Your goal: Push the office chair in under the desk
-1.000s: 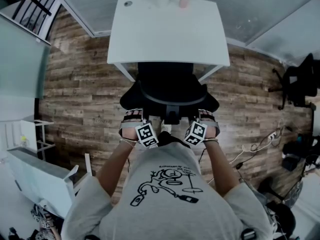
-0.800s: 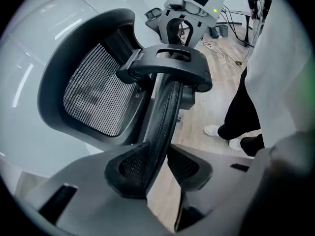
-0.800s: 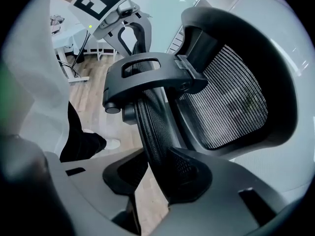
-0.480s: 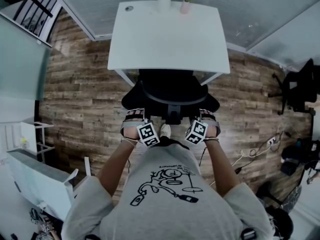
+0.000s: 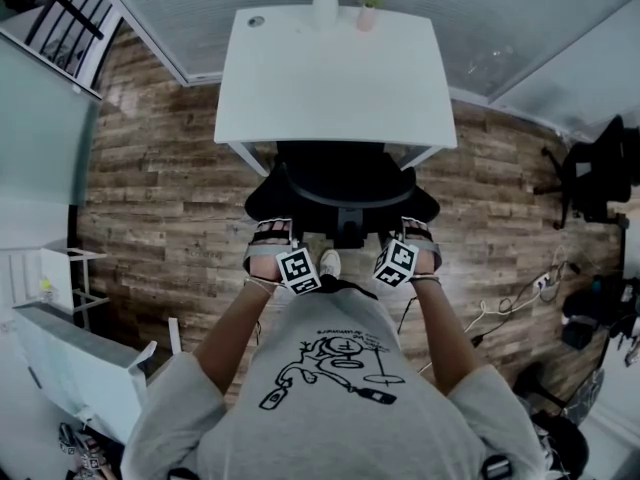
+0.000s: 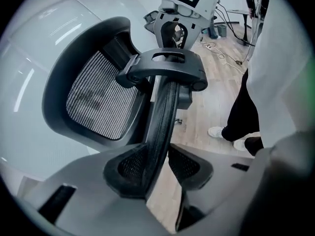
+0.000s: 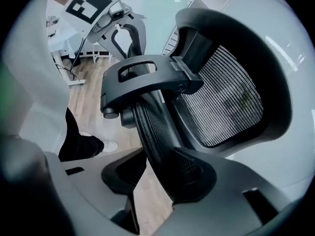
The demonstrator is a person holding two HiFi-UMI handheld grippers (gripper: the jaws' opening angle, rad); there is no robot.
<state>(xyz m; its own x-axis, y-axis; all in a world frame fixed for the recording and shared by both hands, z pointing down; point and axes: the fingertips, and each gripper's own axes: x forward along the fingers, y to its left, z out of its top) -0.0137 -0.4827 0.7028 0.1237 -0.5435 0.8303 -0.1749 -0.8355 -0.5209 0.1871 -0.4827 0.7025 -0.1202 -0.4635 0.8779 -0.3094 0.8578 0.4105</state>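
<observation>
The chair (image 5: pixel 340 183) has its seat under the near edge of the desk (image 5: pixel 335 78), with its back toward us. Our left gripper (image 6: pixel 160 168) and right gripper (image 7: pixel 160 173) each straddle the chair's top rim (image 6: pixel 165 112). Their jaws have just been opening and are no longer clamped. Another shove could slip off the rim, or jolt the desk and tip the vases (image 5: pixel 325 8) at its far edge.

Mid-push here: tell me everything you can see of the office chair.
The office chair is black, with a mesh backrest in a hard frame and a curved textured band across its back, fixed at a central bracket. It stands upright on the wood floor, front tucked under the white desk. The band runs between the jaws of the left gripper and right gripper, which have just been opening.
</observation>
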